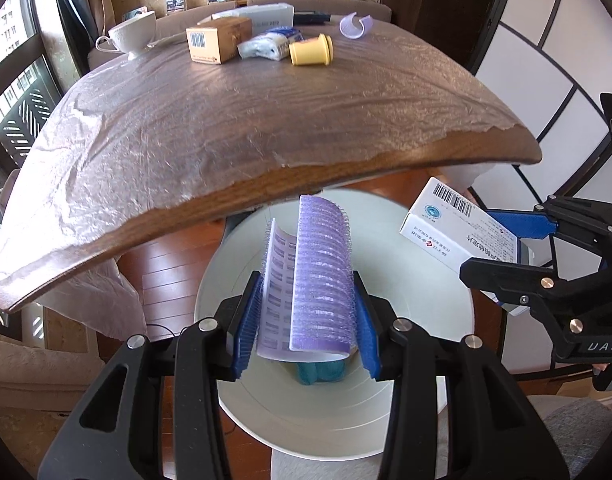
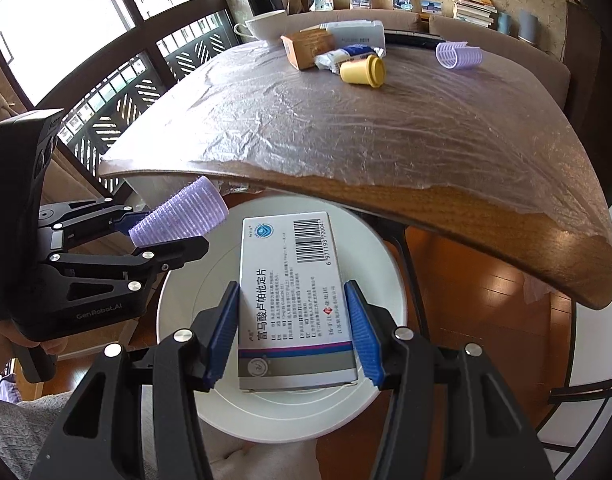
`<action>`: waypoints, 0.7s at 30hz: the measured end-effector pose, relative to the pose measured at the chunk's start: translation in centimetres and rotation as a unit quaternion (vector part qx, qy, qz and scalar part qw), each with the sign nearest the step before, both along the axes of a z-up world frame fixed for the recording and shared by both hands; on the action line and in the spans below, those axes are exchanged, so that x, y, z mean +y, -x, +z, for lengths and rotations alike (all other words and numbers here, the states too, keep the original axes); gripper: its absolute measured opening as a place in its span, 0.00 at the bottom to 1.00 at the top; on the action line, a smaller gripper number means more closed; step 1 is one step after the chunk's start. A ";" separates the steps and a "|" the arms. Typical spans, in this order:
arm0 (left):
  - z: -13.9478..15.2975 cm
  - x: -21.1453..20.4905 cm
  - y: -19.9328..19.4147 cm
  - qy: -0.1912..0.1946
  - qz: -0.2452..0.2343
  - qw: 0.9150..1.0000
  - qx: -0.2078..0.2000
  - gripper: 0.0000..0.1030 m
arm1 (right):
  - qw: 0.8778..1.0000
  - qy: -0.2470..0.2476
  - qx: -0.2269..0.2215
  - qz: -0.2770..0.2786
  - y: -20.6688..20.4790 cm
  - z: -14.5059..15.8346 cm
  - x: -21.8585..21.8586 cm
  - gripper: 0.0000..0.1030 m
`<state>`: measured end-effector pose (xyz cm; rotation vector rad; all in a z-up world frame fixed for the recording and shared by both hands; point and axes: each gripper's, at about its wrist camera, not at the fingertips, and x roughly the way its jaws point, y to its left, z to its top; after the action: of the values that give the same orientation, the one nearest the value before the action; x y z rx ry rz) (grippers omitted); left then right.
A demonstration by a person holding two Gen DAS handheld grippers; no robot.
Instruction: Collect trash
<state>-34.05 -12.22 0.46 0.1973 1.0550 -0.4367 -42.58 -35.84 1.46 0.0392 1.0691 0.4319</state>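
Both cameras ride on the grippers and look steeply down and forward past the near table edge (image 1: 265,176) into the white bin (image 1: 446,320) close below. The left view sits left of the right one; each catches the other gripper at its side. Both share the bin, the tabletop and the far clutter.

The worktop (image 1: 386,168) is dark, grainy wood under a crinkled, shiny film of clear plastic (image 1: 225,112). The hair roller (image 1: 322,272) is lilac plastic, bristly and ribbed. The medicine box (image 2: 293,300) is smooth, slightly glossy printed card. The waste bin (image 2: 185,320) is matt white plastic. The blue fingers (image 2: 362,332) are finely ridged. The floor (image 2: 486,320) is glossy wooden board.
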 end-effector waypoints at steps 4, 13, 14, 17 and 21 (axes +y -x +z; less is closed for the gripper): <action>-0.6 -0.1 0.1 -0.008 0.002 1.000 0.006 0.43 | 1.000 0.004 0.008 0.003 0.1 -0.7 0.1 0.50; -1.7 -0.5 0.5 -0.022 0.000 1.000 0.012 0.43 | 1.000 0.010 0.022 0.007 0.1 -2.0 0.3 0.50; -1.9 -0.7 0.5 -0.024 0.000 1.000 0.014 0.43 | 1.000 0.011 0.023 0.007 0.1 -2.1 0.4 0.50; -2.3 -0.8 0.7 -0.028 -0.001 0.999 0.016 0.43 | 1.000 0.013 0.026 0.008 0.0 -2.4 0.5 0.50; -2.9 -1.2 0.6 -0.034 -0.004 0.999 0.021 0.43 | 0.999 0.016 0.031 0.012 -0.4 -2.6 0.6 0.50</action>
<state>-34.66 -13.41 -2.41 0.2548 1.1114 -0.4138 -42.20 -35.21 -1.09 0.0114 1.1393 0.4369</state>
